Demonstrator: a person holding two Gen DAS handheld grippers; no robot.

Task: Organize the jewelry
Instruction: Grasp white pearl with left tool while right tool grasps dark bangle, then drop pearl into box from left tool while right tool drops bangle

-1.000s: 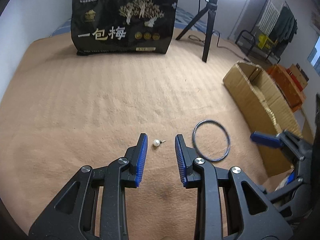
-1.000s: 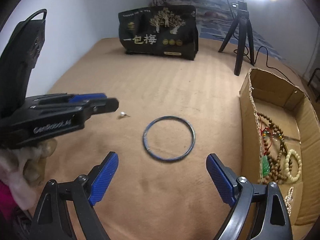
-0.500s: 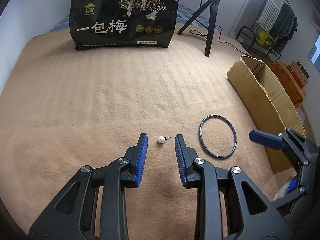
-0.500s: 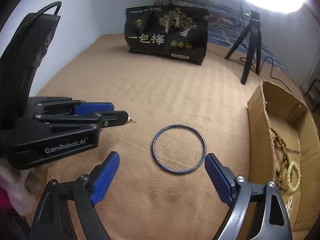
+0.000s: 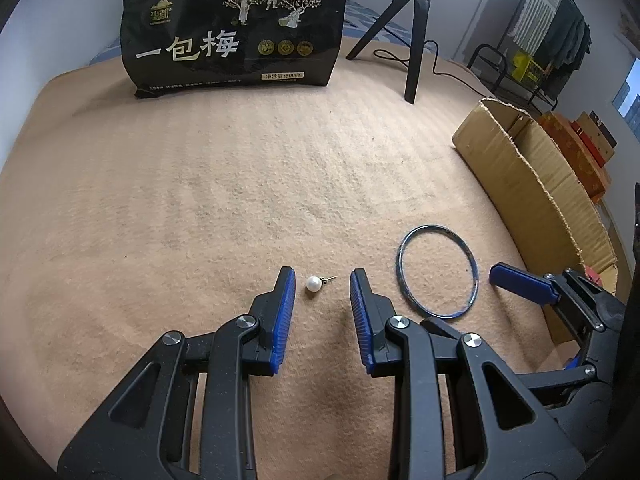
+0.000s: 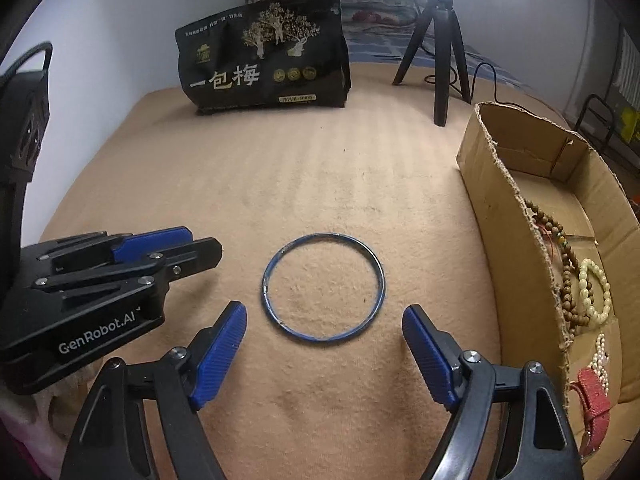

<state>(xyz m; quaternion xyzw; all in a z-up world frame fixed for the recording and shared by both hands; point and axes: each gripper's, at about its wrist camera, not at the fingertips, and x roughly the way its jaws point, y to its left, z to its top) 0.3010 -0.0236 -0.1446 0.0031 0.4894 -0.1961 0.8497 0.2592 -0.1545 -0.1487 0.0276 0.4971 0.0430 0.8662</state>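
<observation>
A tan blanket is covering the work surface, with a black snack bag standing at the far edge and a tripod to its right. A cardboard box is sitting at the right, holding bead bracelets. The right gripper is hovering with its jaws spread wide, just near of a blue bangle lying flat. The left gripper is resting low with jaws parted, a pearl earring lying between its tips, touching neither.
</observation>
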